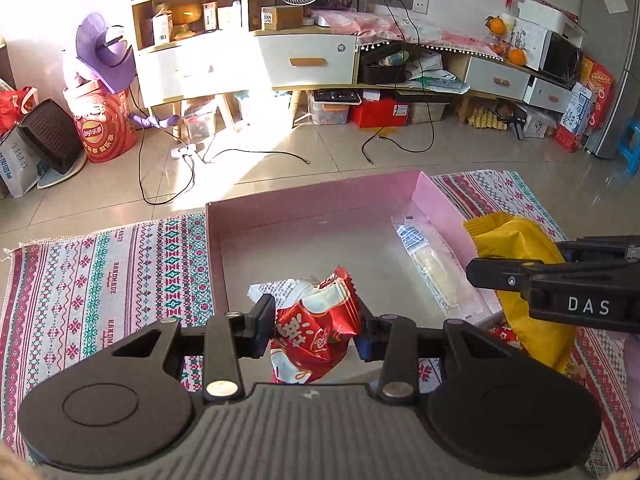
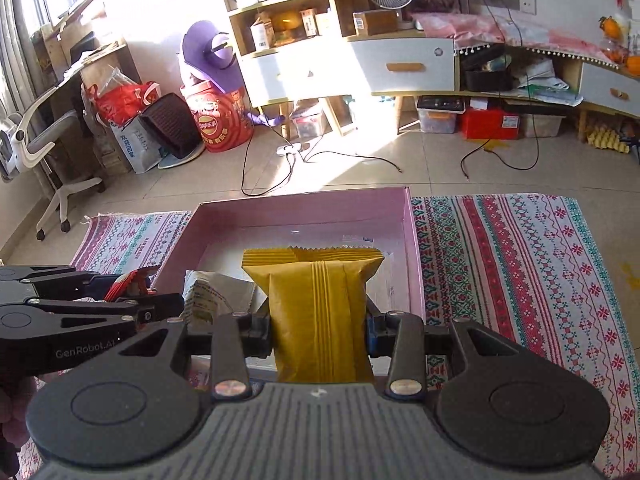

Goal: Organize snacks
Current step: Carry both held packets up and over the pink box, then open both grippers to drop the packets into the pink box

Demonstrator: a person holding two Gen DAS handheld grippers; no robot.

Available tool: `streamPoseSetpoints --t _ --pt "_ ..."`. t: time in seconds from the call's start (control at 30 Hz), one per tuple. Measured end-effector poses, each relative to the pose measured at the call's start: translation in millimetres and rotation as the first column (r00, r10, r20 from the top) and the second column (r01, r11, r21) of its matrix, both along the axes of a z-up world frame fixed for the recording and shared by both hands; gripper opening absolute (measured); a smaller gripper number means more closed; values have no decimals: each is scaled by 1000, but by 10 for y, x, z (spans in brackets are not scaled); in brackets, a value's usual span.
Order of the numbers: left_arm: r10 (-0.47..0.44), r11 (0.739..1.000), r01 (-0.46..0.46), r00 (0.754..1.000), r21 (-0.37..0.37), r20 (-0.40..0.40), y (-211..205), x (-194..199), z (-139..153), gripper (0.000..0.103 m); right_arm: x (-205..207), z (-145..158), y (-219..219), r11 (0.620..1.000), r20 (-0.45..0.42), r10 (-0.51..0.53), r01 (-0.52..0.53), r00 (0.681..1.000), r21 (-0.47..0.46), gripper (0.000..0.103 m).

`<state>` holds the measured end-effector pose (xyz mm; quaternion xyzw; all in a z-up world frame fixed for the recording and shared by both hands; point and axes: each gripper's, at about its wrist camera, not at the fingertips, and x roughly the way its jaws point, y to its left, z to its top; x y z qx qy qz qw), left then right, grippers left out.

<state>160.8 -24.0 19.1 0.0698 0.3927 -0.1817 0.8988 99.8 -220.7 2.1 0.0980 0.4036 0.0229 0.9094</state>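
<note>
Left gripper point(image 1: 316, 330): closed on the red packet point(image 1: 316, 320), at the near edge of the pink box point(image 1: 312, 196).
Right gripper point(image 2: 320, 330): clamped on the yellow packet point(image 2: 320, 312), over the box's near right side.
Clear packet point(image 1: 434, 264): lying inside the box, right side.
Box: on the patterned cloth point(image 1: 100, 280).

The left matte-black plastic tongs point(image 1: 316, 326) show silver pivot screws and a ribbed grey base; the right matte-black plastic tongs point(image 2: 319, 332) read "DAS" in white.
</note>
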Motion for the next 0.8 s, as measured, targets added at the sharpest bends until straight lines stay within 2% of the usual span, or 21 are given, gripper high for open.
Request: streamPoseSetpoints --t 0.33,0.6,0.7,0.77,0.8 --pt "47 998 -48 999 45 18 -99 463 -131 46 299 -198 -98 1000 -29 -27 27 999 -6 37" --pt "51 996 -52 999 79 11 -187 570 -250 47 410 -273 -50 999 -39 -27 26 999 -22 37" --pt "44 996 -45 999 83 6 -216 568 -270 47 412 -276 -31 999 -39 -29 28 999 -32 41" --pt "43 996 -44 999 82 11 -219 563 -273 58 404 -261 -43 999 -32 -40 39 999 -31 48" --pt "44 995 -45 999 84 19 -218 548 -268 70 397 -246 -58 999 -22 -45 45 999 -21 60"
